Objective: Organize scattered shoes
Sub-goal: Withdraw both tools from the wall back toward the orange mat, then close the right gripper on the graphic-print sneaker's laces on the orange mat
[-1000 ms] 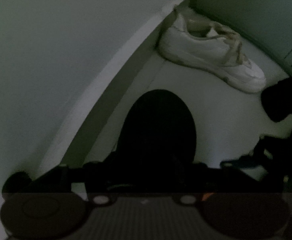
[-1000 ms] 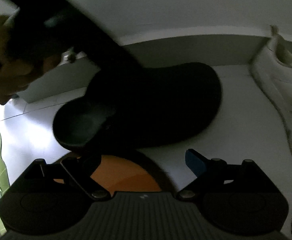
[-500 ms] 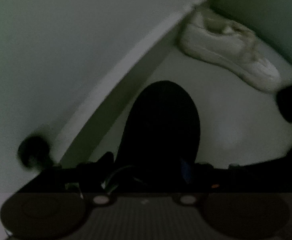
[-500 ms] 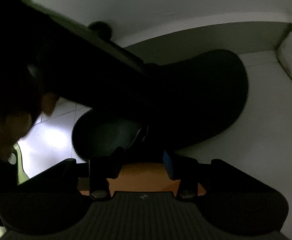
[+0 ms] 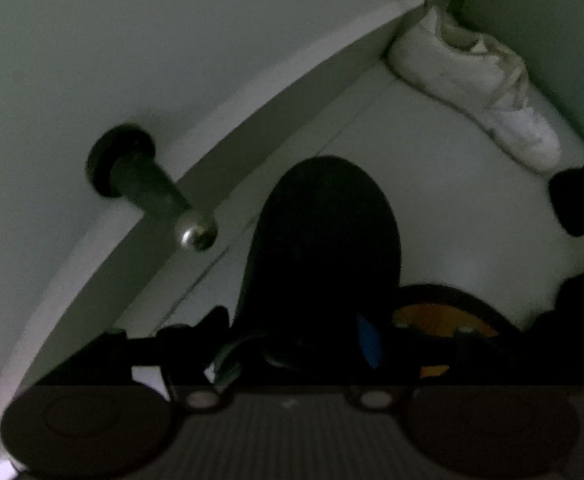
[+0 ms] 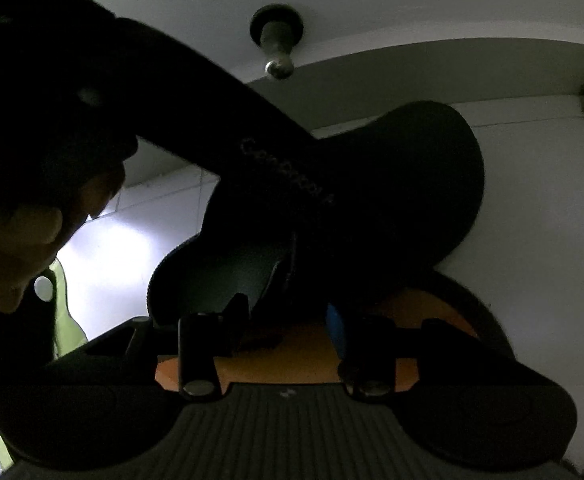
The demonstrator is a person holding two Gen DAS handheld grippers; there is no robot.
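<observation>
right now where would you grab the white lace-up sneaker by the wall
Grip the white lace-up sneaker at its open collar, near the heel in the corner. Come from above: it sits upright along the wall, so only the top and the room-facing side are free.

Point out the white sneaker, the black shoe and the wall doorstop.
white sneaker (image 5: 480, 88): left wrist view, on its side panel.
black shoe (image 5: 324, 240): left wrist view, on its dark upper.
doorstop (image 6: 278, 42): right wrist view, on its stem.

Both claws black, ribbed grey base, silver screws; right claw (image 6: 288, 320) blue fingertip pad (image 6: 335, 330), orange plate.
</observation>
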